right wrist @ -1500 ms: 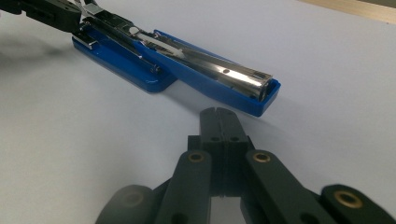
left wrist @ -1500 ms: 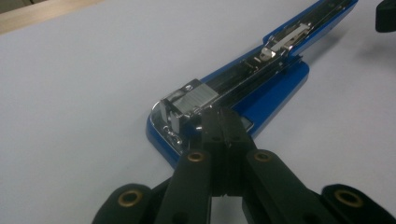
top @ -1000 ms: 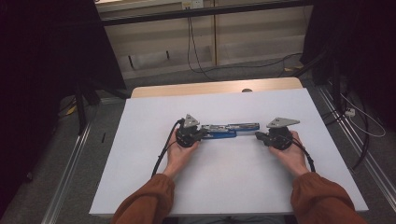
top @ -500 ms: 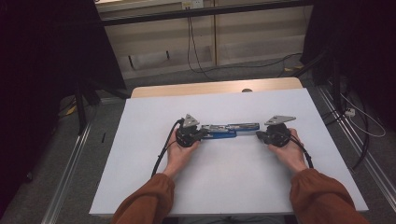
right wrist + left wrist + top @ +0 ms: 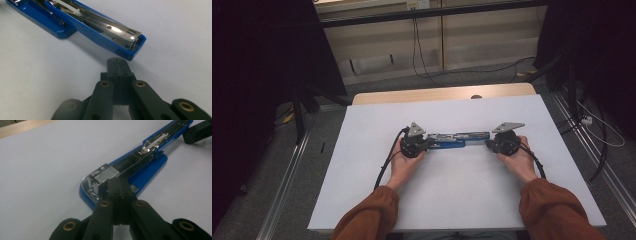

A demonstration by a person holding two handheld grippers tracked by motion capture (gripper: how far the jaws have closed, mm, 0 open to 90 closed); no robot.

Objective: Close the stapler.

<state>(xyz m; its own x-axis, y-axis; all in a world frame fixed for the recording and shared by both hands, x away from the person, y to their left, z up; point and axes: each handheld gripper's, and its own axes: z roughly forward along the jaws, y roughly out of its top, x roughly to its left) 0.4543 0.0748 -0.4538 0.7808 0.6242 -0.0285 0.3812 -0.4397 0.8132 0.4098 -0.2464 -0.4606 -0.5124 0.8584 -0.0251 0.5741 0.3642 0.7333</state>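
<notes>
White sheeting covers the table (image 5: 362, 200), with a strip of bare wood showing along its far edge; beyond it there is grey floor, trailing cables and dark curtains on both sides. Near the middle of the sheet lies a blue stapler (image 5: 452, 141), swung fully open and flat, so its metal staple channel faces up; it runs crosswise between the two tools. At its left end sits the left gripper (image 5: 428, 145), held in the person's left hand (image 5: 404, 162); in the left gripper view its jaws are pressed together with nothing between them, their tips over the stapler (image 5: 130, 167) by the metal head, though whether they touch it I cannot tell. At the other end the right gripper (image 5: 488, 144) rests in the right hand (image 5: 518, 161); its jaws are likewise pressed together, empty, the tips just short of the stapler's (image 5: 100, 27) blue end. Rust-coloured sleeves (image 5: 557, 212) come in from the near edge.
</notes>
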